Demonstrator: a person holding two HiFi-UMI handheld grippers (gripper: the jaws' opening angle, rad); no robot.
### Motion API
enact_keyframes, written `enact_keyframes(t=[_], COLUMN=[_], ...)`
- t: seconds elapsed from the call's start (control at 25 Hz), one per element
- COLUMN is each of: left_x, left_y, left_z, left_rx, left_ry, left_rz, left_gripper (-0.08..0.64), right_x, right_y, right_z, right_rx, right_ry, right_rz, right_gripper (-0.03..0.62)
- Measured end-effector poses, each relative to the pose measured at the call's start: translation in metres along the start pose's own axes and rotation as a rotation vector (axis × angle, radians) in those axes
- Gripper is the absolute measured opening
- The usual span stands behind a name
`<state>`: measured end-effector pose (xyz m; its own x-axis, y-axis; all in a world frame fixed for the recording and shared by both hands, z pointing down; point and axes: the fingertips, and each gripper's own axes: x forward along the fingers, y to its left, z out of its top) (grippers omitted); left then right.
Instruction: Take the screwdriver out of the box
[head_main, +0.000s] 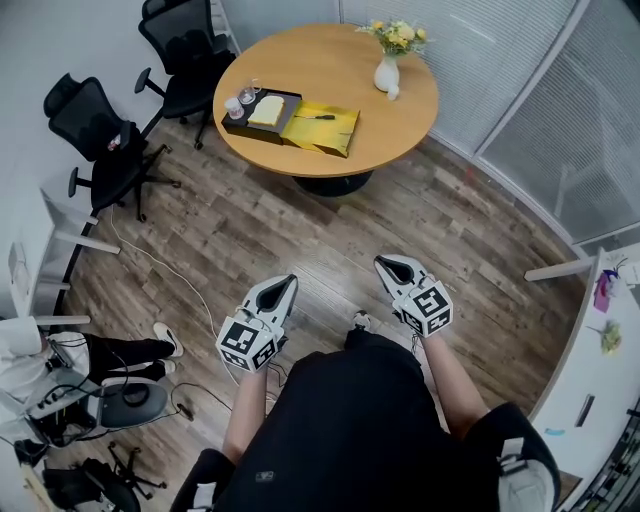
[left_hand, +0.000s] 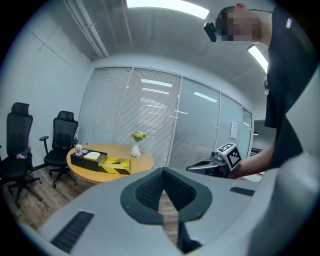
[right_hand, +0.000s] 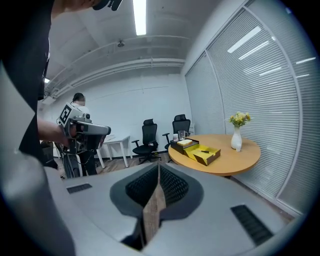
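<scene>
A small dark-handled screwdriver (head_main: 320, 117) lies in an open yellow box (head_main: 330, 135) on the round wooden table (head_main: 400, 120), far ahead of me. The left gripper view shows the box (left_hand: 114, 166) small and distant, and so does the right gripper view, with the box (right_hand: 205, 155) on the table. My left gripper (head_main: 290, 282) and right gripper (head_main: 384, 263) hang side by side over the wooden floor, well short of the table, both pointing toward it. Each has its jaws together with nothing between them, as seen at the left gripper (left_hand: 163, 171) and the right gripper (right_hand: 158, 165).
A black box (head_main: 262, 112) with a pale pad, two cups (head_main: 240, 100) and a vase of flowers (head_main: 387, 72) share the table. Black office chairs (head_main: 185, 50) stand left of it. A person's legs (head_main: 120, 350) and cables lie at lower left. Glass walls close the right.
</scene>
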<state>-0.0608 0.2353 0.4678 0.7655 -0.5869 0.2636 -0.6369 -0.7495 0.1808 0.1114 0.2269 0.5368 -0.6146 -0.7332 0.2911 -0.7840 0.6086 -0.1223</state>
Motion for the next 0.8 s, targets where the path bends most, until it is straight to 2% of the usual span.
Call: enact_keyframes(t=[0.48, 0.8], left_x=[0.043, 0.054], left_y=[-0.003, 0.005], left_z=[0.010, 0.012], left_rx=[0.001, -0.009], left_ry=[-0.014, -0.013], left_rz=[0.024, 0.029], left_gripper=[0.006, 0.006], right_x=[-0.005, 0.001], right_y=[-0.039, -0.051], right_z=[-0.009, -0.005], right_rx=[0.005, 0.006], right_ry=[0.011, 0.012], right_rz=[0.026, 0.027], right_gripper=[0.008, 0.008])
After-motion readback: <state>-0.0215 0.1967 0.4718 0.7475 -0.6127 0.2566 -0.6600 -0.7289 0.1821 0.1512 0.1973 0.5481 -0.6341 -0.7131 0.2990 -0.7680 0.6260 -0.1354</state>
